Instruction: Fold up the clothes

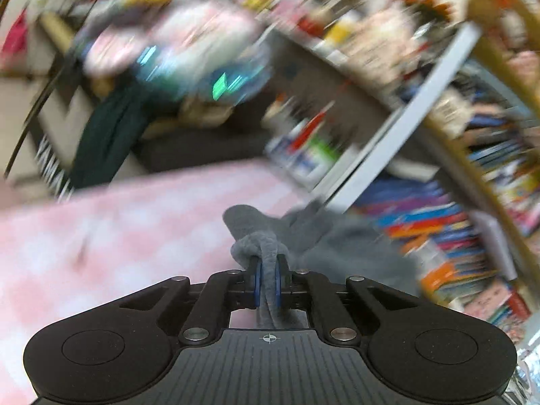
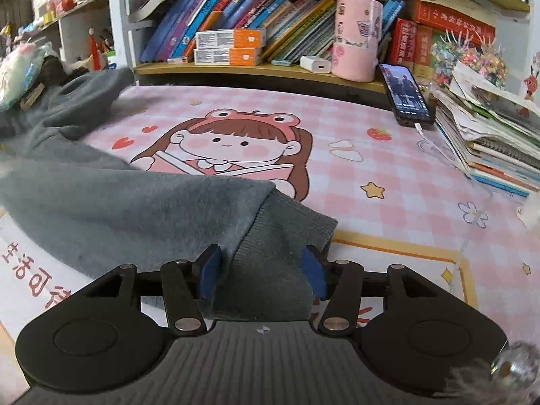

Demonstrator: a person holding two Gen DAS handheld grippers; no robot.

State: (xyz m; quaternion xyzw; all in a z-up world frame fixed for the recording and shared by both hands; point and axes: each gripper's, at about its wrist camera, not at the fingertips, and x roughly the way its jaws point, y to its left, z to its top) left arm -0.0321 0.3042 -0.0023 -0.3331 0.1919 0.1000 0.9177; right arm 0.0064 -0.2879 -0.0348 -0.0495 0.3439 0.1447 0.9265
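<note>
Pink checked cloth (image 2: 388,182) covers the bench, with books (image 2: 236,10) on a shelf at 12 o'clock. The left gripper (image 1: 268,281) pinches a bunched bit of the grey sweater (image 2: 111,202) tight (that view is blurry). The right gripper (image 2: 263,275) is wide apart around the ribbed hem, at 6 o'clock.

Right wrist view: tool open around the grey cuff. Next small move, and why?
Probably close the right tool on the ribbed cuff. Its blue pads stand apart with the cuff lying between them, ungripped, while the left tool is already shut on a bunched part of the grey garment. The fold across the pink mat likely needs both ends held.
</note>
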